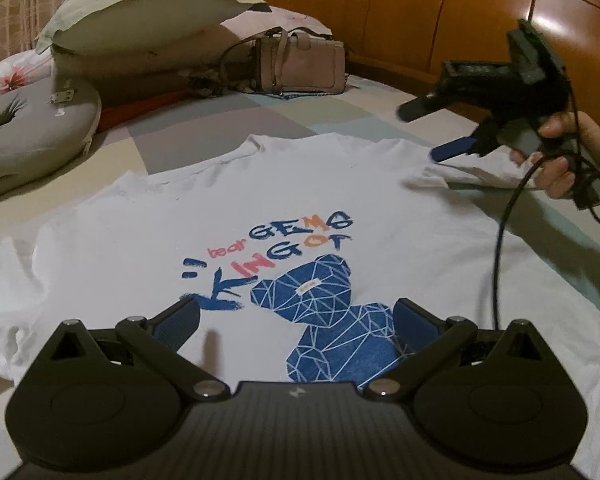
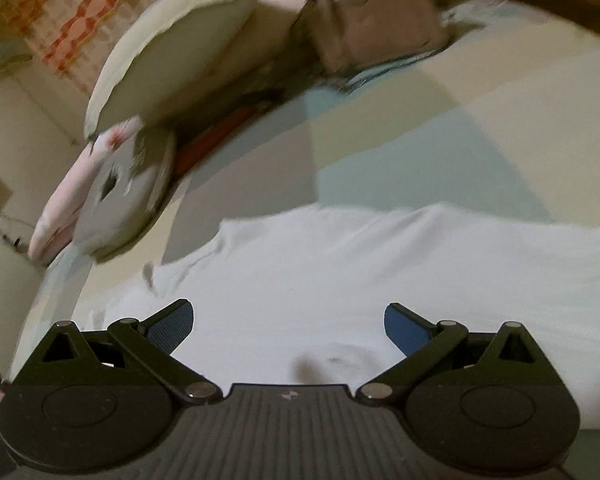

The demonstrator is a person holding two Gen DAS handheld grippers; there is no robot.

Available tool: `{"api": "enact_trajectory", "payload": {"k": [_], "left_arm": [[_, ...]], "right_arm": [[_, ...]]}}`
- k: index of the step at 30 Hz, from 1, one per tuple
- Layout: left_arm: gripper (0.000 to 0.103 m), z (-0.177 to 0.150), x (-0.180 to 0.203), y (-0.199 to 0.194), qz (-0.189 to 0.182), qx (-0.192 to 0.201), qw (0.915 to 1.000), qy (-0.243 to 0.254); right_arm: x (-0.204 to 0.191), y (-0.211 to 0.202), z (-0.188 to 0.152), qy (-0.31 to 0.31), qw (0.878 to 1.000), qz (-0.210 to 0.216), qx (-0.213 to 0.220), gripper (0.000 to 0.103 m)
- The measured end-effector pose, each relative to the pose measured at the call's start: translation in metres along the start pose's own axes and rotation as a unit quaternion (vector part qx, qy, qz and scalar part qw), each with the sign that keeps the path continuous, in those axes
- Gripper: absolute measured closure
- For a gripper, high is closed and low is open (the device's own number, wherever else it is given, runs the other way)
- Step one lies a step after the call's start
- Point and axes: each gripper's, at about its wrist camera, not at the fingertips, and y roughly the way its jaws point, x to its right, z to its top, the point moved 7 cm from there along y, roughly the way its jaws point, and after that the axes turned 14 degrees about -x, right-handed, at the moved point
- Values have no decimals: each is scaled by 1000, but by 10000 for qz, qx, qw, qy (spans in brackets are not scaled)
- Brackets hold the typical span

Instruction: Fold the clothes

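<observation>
Bed (image 1: 380, 120) w/ pillows at the headboard end carries the white T-shirt (image 1: 148, 232), spread flat, print side up, one sleeve (image 1: 460, 174) bunched on the right. Left tongs (image 1: 296, 320) hover spread over the bear print (image 1: 332, 320), holding nothing; right tongs (image 1: 424, 132) also spread & empty, above that sleeve. Looks like the pre-fold stage: prob. next each needs to drop & pinch a shirt edge/sleeve, then carry it inward.
</observation>
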Motion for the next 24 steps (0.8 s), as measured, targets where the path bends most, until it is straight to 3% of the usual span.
{"api": "enact_trajectory", "payload": {"k": [5,12,16,19,24], "left_arm": [[1,-2,0,3,16,-80,10000,-7],[1,-3,6,1,-24,-61,9999,84],[1,-3,8,2,-35,-78,9999,108],[1,-3,9,1,-25,-67,9999,119],[1,-3,9,2,-11,-52,9999,117]], "right_arm": [[17,-2,-18,-12,9991,-411,-61,2],[107,-105,-56,817,9828,-1539,606,2],[148,-160,-72,1370,9755,-1440,945,1],[159,-186,-74,1558,9661,-1708,1148,0],[176,-198,-67,1641,9595,-1856,1341,0]]}}
